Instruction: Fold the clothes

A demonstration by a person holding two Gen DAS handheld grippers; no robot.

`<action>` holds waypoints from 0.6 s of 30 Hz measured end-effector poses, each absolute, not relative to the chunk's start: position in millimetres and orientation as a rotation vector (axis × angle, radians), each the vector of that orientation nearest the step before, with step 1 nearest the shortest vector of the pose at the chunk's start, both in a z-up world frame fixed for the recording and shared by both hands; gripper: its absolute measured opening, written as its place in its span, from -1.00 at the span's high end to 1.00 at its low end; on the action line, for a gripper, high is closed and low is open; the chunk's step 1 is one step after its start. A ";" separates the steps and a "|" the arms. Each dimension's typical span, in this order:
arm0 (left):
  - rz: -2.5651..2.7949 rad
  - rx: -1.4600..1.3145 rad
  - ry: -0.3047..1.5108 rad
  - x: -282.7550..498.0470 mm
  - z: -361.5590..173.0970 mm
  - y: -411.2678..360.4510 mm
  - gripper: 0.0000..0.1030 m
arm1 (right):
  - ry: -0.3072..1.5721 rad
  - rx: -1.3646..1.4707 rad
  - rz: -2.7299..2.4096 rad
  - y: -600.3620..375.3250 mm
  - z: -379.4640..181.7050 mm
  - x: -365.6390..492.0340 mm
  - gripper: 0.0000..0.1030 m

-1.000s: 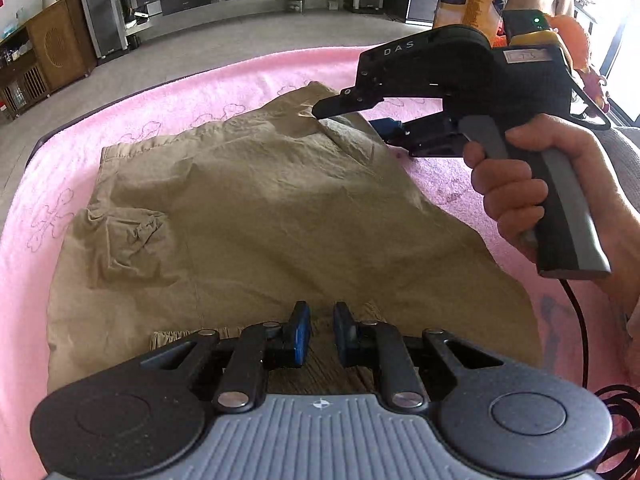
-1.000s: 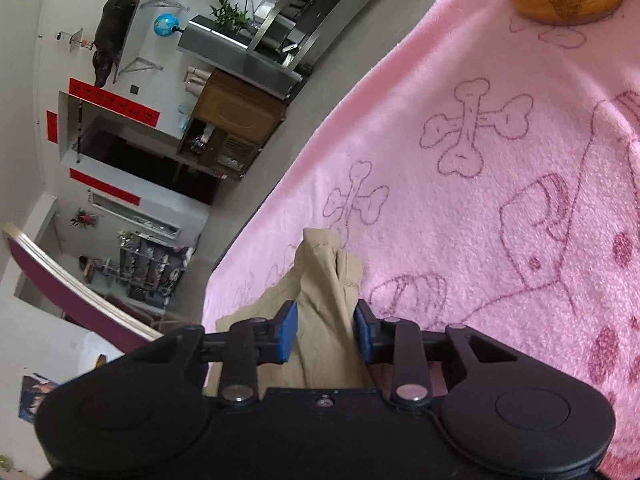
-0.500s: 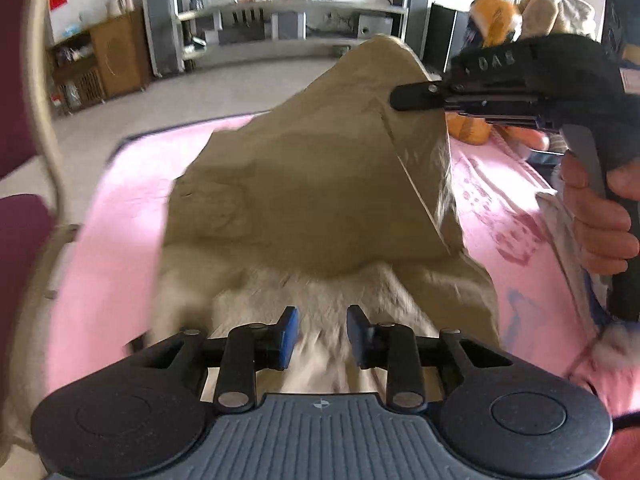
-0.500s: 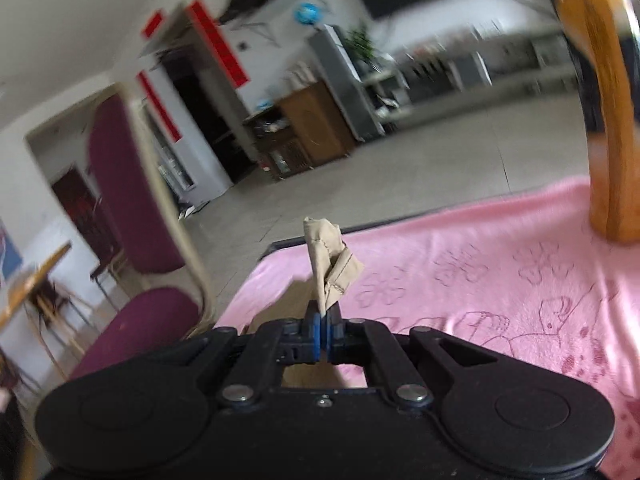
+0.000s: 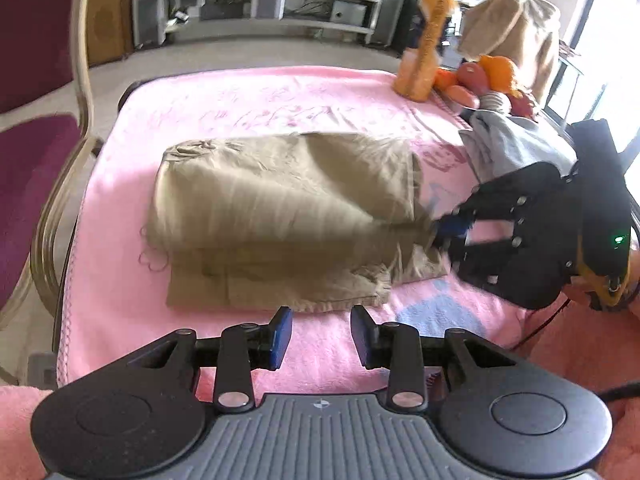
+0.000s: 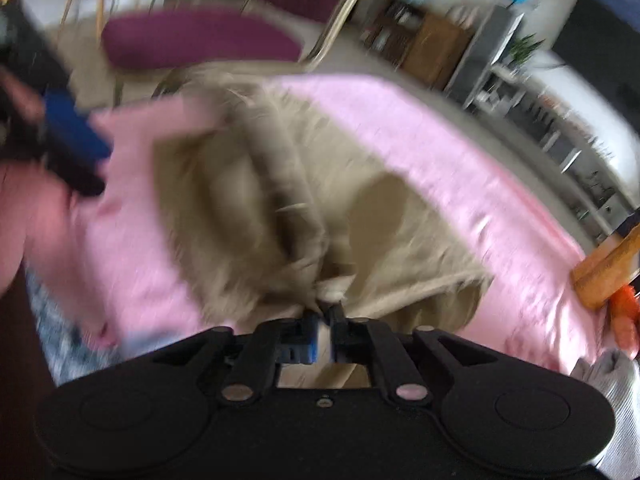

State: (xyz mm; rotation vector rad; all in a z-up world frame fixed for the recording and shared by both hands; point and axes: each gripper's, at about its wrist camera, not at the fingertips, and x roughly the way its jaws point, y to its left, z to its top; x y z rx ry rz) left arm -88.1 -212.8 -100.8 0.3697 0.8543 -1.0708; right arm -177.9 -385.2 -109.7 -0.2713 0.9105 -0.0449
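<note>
Khaki shorts (image 5: 280, 220) lie folded over on the pink towel (image 5: 248, 96), the upper layer doubled onto the lower one. My left gripper (image 5: 320, 336) is open and empty just in front of the shorts' near hem. My right gripper (image 5: 440, 232) is at the shorts' right edge, shut on a bunched corner of the fabric. In the blurred right wrist view the right gripper (image 6: 326, 320) pinches the khaki cloth (image 6: 280, 200) between its nearly closed pads.
A maroon chair (image 5: 36, 140) stands at the table's left. An orange giraffe toy (image 5: 424, 52), fruit (image 5: 480, 76) and a grey garment (image 5: 512, 148) sit at the back right. A beige cloth (image 5: 516, 28) hangs behind them.
The shorts, held up in the air half a second ago, now lie folded in half on the towel. My left gripper has let go and drawn back. The right gripper swung down with its corner.
</note>
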 end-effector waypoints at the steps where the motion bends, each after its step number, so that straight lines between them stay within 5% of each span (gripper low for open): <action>1: -1.068 0.367 0.836 -87.9 -97.9 -212.0 0.30 | 0.923 -0.228 -0.027 -386.4 -106.1 -180.7 0.44; 9: -0.911 0.259 0.789 -38.0 -87.5 -209.5 0.17 | 0.717 0.196 -0.114 -421.8 -69.7 -217.7 -0.13; 13: -0.749 0.247 0.770 11.9 -93.2 -217.6 0.03 | 0.649 0.504 -0.209 -458.5 -70.0 -220.6 -0.18; 18: -0.684 0.036 0.969 66.8 -120.3 -206.8 -0.09 | 0.602 0.846 -0.250 -487.7 -87.8 -224.2 -0.19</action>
